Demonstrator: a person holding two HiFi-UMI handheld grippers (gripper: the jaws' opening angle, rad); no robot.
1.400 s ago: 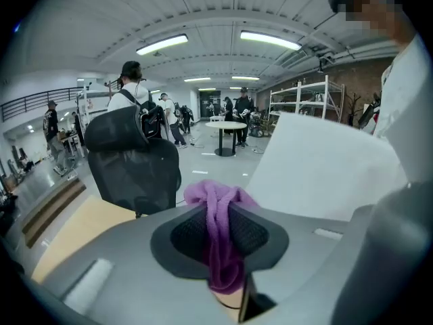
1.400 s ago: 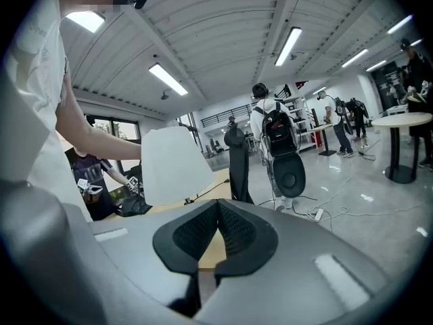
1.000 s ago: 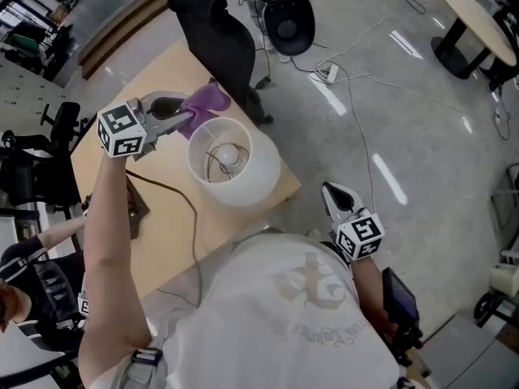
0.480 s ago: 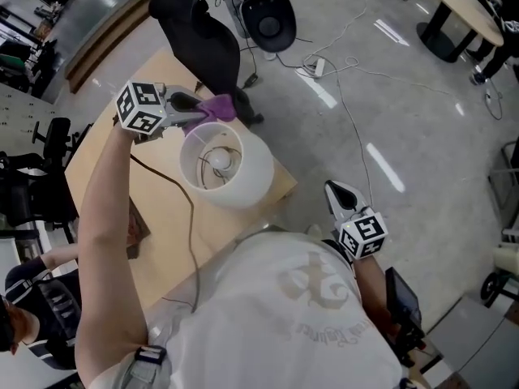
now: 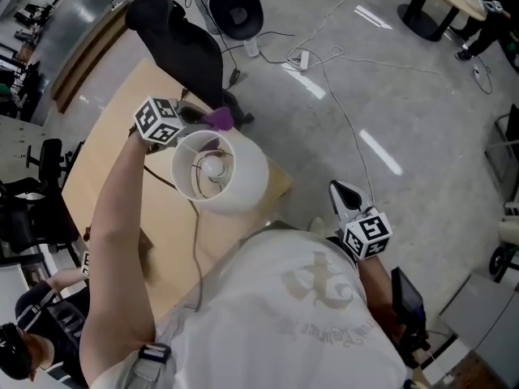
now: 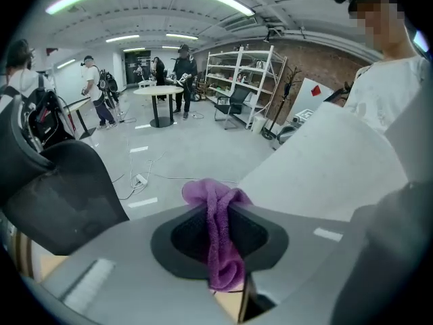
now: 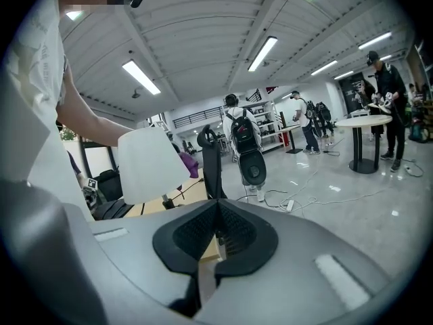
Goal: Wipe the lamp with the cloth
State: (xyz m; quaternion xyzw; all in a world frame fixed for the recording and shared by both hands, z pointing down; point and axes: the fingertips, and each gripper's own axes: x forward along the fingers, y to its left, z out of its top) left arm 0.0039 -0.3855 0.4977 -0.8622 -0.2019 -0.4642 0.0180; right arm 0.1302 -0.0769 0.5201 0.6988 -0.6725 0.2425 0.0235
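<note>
Purple cloth [image 6: 220, 229] hangs bunched between the pads of the left gripper [image 6: 218, 212]. The pads clamp it at a narrow gap, and a fold spills over their tips. In the head view this gripper tilts down at the far rim of the lamp [image 5: 235, 186], with the cloth just beside the outer wall of the white shade. It seems to touch the shade there, though the rim hides the exact spot. The lamp stands upright near the corner of a pale wooden table [image 5: 109, 148], its bulb [image 5: 212, 166] showing inside the shade. A dark cord [image 5: 195, 245] trails across the tabletop toward the person. A black office chair [image 5: 180, 37] stands beyond the table's far edge. The right gripper [image 5: 341, 193] is held low at the person's right side over the grey floor [image 5: 405, 96], well apart from the lamp. Its jaws are closed together with nothing between them.
</note>
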